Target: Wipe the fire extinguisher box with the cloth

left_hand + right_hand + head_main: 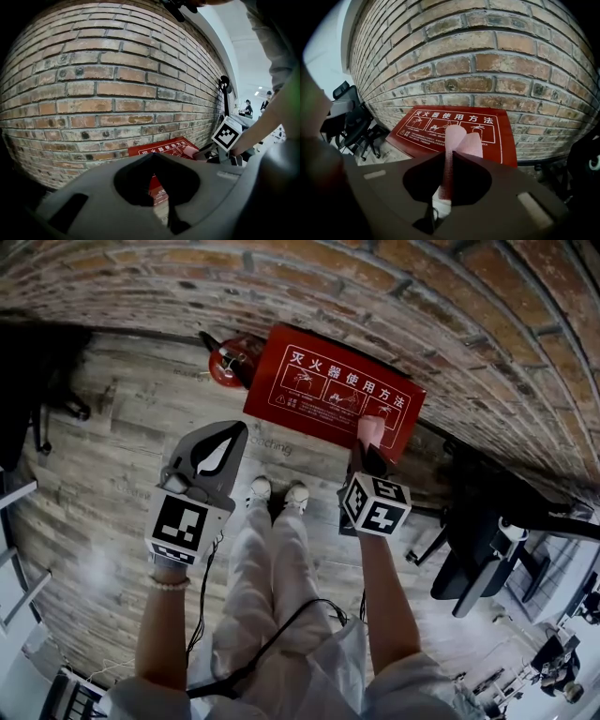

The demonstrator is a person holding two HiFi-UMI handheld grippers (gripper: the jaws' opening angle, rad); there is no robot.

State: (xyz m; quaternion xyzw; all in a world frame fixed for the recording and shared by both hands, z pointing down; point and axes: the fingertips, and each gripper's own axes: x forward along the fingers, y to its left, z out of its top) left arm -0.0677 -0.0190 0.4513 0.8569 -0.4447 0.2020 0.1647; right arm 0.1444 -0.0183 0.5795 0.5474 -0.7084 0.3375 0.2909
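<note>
The red fire extinguisher box (333,390) with white printed instructions stands on the wood floor against the brick wall (375,277). My right gripper (368,448) is shut on a pink cloth (369,429), whose folded end hangs over the box's lid near its right end. In the right gripper view the cloth (461,140) sticks out past the right gripper (449,154), just above the box (417,129). My left gripper (236,430) is shut and holds nothing, hovering left of the box's front edge. The left gripper (153,157) points at the box (159,149) and the wall.
A red fire extinguisher (230,362) lies on the floor left of the box. A black office chair (487,540) stands to the right, another dark chair (37,371) to the far left. The person's shoes (277,491) are just in front of the box, and a cable (281,634) hangs by the legs.
</note>
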